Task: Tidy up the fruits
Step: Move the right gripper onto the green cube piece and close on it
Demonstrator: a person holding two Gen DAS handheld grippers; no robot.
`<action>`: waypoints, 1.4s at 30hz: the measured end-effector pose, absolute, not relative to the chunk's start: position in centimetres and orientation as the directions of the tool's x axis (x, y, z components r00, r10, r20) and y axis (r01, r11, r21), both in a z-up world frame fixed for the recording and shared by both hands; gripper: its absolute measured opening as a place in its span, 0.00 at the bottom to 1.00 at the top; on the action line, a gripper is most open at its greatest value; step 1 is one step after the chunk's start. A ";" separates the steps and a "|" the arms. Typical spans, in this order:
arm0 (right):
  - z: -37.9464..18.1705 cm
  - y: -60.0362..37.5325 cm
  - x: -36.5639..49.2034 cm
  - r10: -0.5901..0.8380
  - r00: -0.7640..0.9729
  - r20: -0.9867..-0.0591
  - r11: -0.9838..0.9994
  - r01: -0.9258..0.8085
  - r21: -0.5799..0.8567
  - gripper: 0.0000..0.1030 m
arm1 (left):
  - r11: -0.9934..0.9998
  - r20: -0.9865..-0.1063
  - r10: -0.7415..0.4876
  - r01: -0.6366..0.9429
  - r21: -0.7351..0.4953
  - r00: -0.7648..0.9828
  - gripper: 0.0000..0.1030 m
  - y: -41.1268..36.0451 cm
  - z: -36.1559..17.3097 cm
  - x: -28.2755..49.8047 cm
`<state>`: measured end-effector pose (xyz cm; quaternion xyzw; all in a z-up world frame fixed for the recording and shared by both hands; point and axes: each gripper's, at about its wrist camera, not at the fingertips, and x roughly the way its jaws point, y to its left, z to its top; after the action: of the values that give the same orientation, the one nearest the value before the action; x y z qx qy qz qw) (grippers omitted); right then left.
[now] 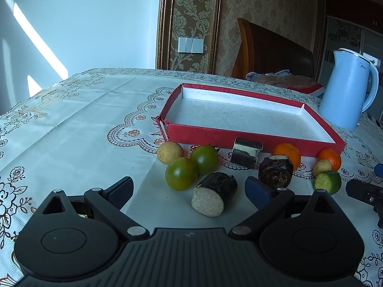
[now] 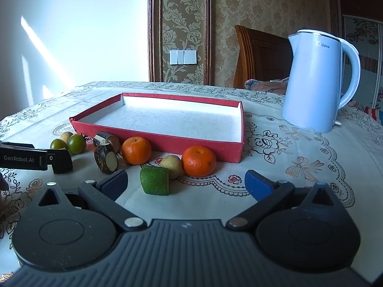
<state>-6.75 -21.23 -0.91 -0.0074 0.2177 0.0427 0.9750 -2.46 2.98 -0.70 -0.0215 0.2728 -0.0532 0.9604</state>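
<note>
Nothing's being sorted yet: the shallow red cardboard tray [image 2: 153, 141] is sitting empty beyond both sets of fingers, all fruit left on the surface. Left gripper [image 1: 189, 189] and right gripper [image 2: 186, 181] are being held wide, nothing gripped.

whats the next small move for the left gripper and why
Probably ease the left gripper forward and close on the dark cut piece: its jaws are open, that piece lies right between the fingertips, and the red tray behind the fruit is empty.
</note>
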 end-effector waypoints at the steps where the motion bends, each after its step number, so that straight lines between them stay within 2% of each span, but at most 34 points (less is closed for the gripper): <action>1: -0.9 -21.2 -6.7 0.078 0.901 -0.426 0.996 -0.085 0.003 0.98 | 0.994 -0.524 -0.111 0.090 -0.067 0.845 0.97 2.9 -0.7 -2.4; 3: -0.9 -21.2 -6.7 0.079 0.900 -0.429 0.996 -0.086 0.002 0.94 | 0.994 -0.526 -0.106 0.088 -0.060 0.844 0.97 2.9 -0.7 -2.3; 10: -0.9 -21.1 -6.5 0.084 0.898 -0.433 0.996 -0.090 0.006 0.93 | 0.994 -0.524 -0.111 0.098 -0.054 0.845 0.97 2.7 -0.7 -2.5; 20: -1.2 -20.8 -5.9 0.113 0.880 -0.462 0.993 -0.116 0.022 0.81 | 0.996 -0.548 -0.081 0.083 -0.020 0.832 0.97 2.3 -0.9 -2.1; 24: -1.2 -20.5 -5.7 0.119 0.875 -0.469 0.992 -0.121 0.025 0.81 | 0.996 -0.553 -0.084 0.081 -0.029 0.829 0.97 2.4 -1.0 -2.0; 27: -1.3 -20.1 -5.3 0.134 0.866 -0.482 0.990 -0.134 0.035 0.68 | 0.996 -0.557 -0.092 0.082 -0.043 0.826 0.97 2.7 -1.0 -1.9; 31: -1.3 -19.7 -4.7 0.133 0.858 -0.496 0.990 -0.134 0.034 0.67 | 0.996 -0.559 -0.093 0.079 -0.049 0.824 0.97 2.7 -1.0 -1.9; 33: -1.2 -19.4 -4.5 0.136 0.856 -0.499 0.990 -0.141 0.029 0.63 | 0.995 -0.559 -0.095 0.082 -0.048 0.824 0.97 2.7 -1.0 -1.9; 36: -1.4 -19.4 -4.1 0.145 0.843 -0.519 0.989 -0.145 0.040 0.48 | 0.995 -0.554 -0.098 0.086 -0.047 0.827 0.97 2.7 -0.9 -2.0; 37: -1.5 -19.4 -3.9 0.151 0.839 -0.524 0.988 -0.148 0.048 0.46 | 0.995 -0.551 -0.100 0.088 -0.049 0.828 0.97 2.7 -0.9 -2.1; 42: -1.5 -19.3 -3.5 0.158 0.830 -0.535 0.987 -0.151 0.057 0.47 | 0.995 -0.551 -0.103 0.094 -0.044 0.828 0.97 2.6 -0.9 -2.1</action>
<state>-3.48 -19.31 -1.50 0.0063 0.2803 0.0807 0.9565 -2.11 2.55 -0.90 -0.0076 0.2887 -0.0516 0.9560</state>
